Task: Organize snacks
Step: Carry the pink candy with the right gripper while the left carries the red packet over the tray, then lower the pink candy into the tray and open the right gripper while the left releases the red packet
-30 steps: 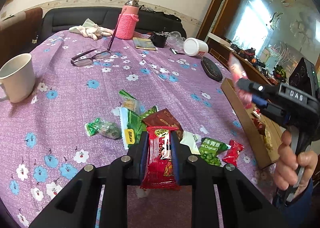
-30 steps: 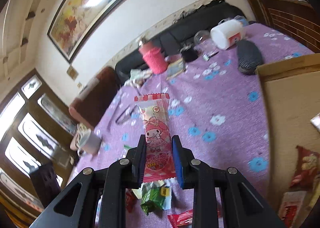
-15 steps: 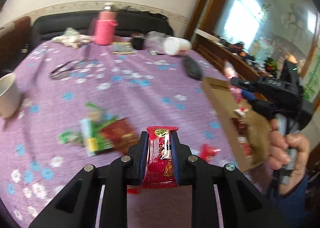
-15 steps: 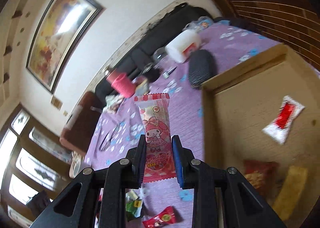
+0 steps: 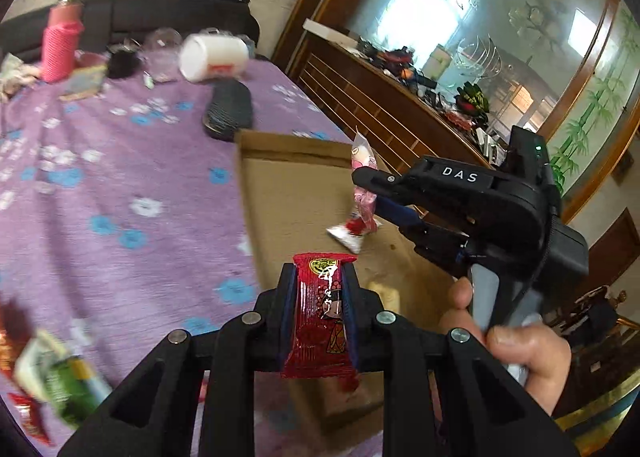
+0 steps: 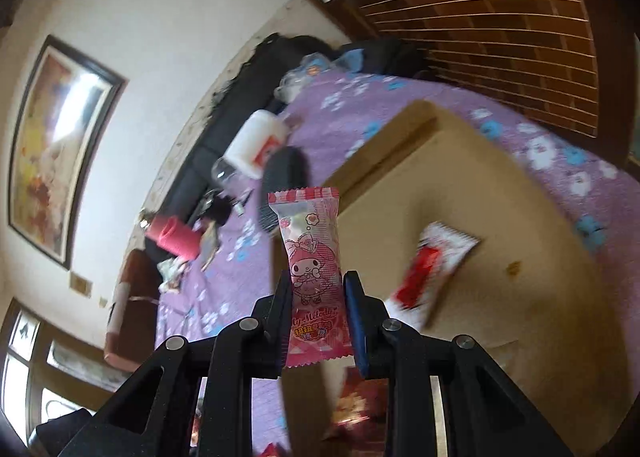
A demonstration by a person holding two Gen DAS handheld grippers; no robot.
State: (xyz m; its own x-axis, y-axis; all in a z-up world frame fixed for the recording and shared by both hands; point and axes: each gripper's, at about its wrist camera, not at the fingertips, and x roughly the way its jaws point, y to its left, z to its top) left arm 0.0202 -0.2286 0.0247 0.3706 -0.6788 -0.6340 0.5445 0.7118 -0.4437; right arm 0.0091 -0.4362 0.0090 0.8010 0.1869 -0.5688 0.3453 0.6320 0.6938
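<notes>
My left gripper (image 5: 319,277) is shut on a red snack packet (image 5: 320,321) and holds it above the near edge of a shallow cardboard box (image 5: 288,193). My right gripper (image 6: 316,285) is shut on a pink My Melody candy packet (image 6: 310,257) over the same box (image 6: 520,217); it also shows in the left wrist view (image 5: 362,181) to the right. A red-and-white packet (image 5: 350,231) lies on the box floor, also seen in the right wrist view (image 6: 430,267). More snacks (image 5: 56,377) lie blurred on the purple cloth at lower left.
The table has a purple flowered cloth (image 5: 120,177). At the back stand a pink-sleeved bottle (image 5: 60,45), a tipped white jar (image 5: 212,57) and a black case (image 5: 228,109). A wooden sideboard (image 5: 380,97) with a mirror runs along the right.
Both grippers have swung right with their packets, from over the snack pile to over the cardboard box. The right gripper has tilted and moved deeper over the box.
</notes>
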